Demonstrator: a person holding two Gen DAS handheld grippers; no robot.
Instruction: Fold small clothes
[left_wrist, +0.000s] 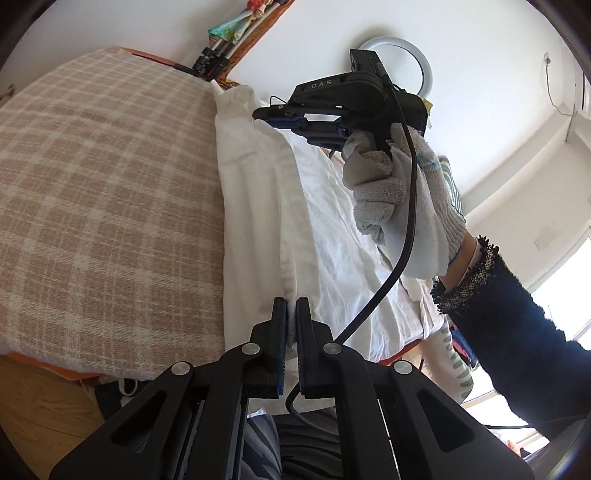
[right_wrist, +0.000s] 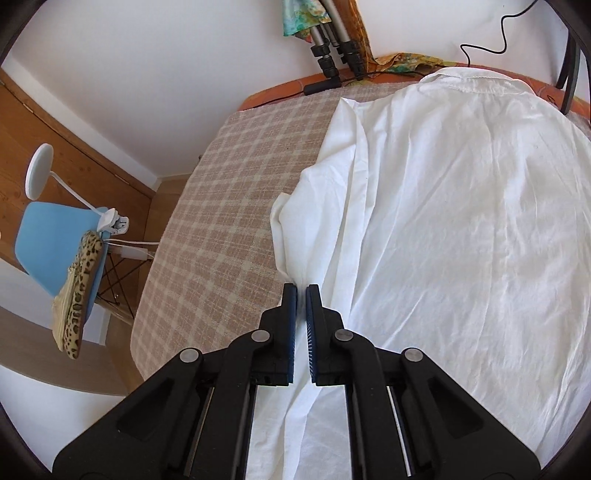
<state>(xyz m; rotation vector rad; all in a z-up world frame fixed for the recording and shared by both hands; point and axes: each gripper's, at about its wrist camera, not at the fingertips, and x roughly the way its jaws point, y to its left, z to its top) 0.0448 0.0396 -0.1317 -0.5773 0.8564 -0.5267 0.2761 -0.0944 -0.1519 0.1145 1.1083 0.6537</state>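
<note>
A white shirt lies spread on a table under a pink-and-cream checked cloth; its collar is at the far end. My left gripper is shut on a fold along the shirt's left edge. My right gripper is shut on the same folded edge nearer the hem. The right gripper also shows in the left wrist view, held by a gloved hand and pinching the shirt's far end.
The checked cloth covers the table left of the shirt. A blue chair with a leopard-print item and a white clip lamp stands left of the table. Tripod legs and a cable lie at the far edge.
</note>
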